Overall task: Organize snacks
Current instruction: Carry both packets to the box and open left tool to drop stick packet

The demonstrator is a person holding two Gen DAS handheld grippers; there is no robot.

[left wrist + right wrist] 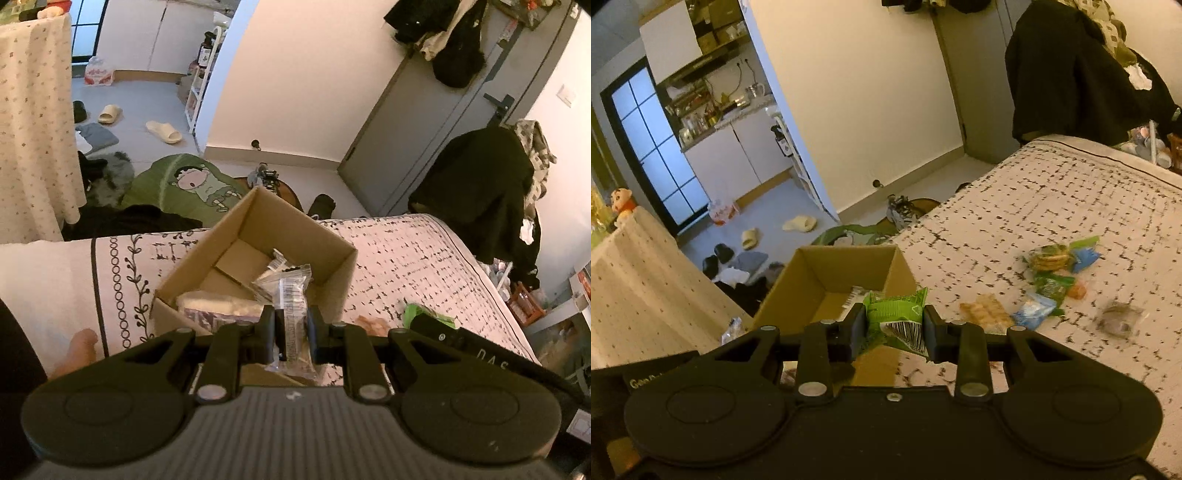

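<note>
A clear plastic snack packet with a barcode [293, 314] is clamped by the left hand-held gripper [291, 332] over one open brown cardboard box [255, 221]. A green foil snack packet [895, 314] is gripped by the right hand-held gripper [895, 328]; only its view shows about six loose wrapped snacks [1052, 258] on the bed [1071, 184] to its right.

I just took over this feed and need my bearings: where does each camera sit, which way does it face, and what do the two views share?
Left wrist: sits on the left gripper, facing along its fingers into the cardboard box; the gripper pinches a clear snack packet, bare toes at left.
Right wrist: sits on the right gripper, holding a green snack packet by the box's near edge; loose snacks lie on the bedspread.
Shared: box, bedspread, doorway, slippers on the floor.
</note>
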